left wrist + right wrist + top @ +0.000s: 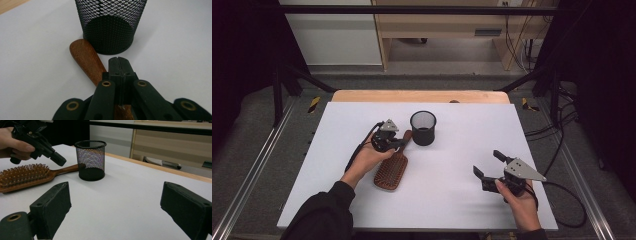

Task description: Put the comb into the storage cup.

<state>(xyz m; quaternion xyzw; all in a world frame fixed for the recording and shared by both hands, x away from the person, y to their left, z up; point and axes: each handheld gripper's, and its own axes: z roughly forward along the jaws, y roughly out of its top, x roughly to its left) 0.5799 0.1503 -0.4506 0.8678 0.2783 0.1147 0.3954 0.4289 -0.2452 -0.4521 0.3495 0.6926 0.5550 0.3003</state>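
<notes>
Left gripper view had my left hand-held gripper [119,65] with its jaws pressed flat together, nothing between them, poised just above the wooden handle of the hairbrush [86,61]. From the right gripper view those closed tips appeared to hang clear of the handle rather than touch it. The brush lay flat on the white tabletop [452,200], bristles up, its handle end just beside the foot of the black mesh cup [110,27]; whether the two touched I could not tell. My right hand-held gripper [488,165] sat well apart toward the near right of the tabletop, jaws spread wide and empty, pointed at the cup.

My judgement was that the closed jaws were the risk. If I came down as they stood, the tips would only press or skid along the rounded, smooth handle, which could swing the brush and knock the light cup over or push it away. Opening them so close to the cup could also let one jaw catch the mesh wall.
</notes>
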